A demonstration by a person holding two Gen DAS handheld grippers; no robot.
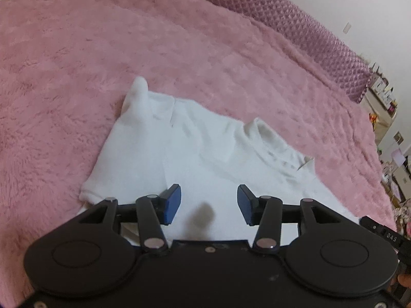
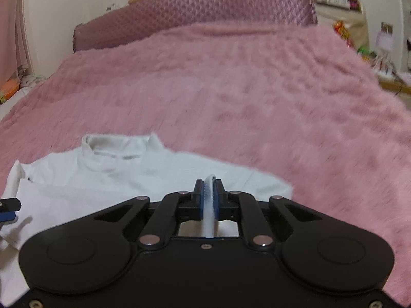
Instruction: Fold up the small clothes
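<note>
A small white high-neck top lies on the pink fluffy bedspread. Its collar points to the far right, and a folded sleeve sticks up at the far left. My left gripper is open and empty, just above the top's near part. In the right wrist view the top lies at the left with its collar at the far side. My right gripper is shut on a strip of the top's white fabric, which stands between the blue pads.
The bedspread fills most of both views. A purple quilted headboard cushion runs along the far edge. Cluttered shelves stand past the bed's right side. The left gripper's tip shows at the left edge of the right wrist view.
</note>
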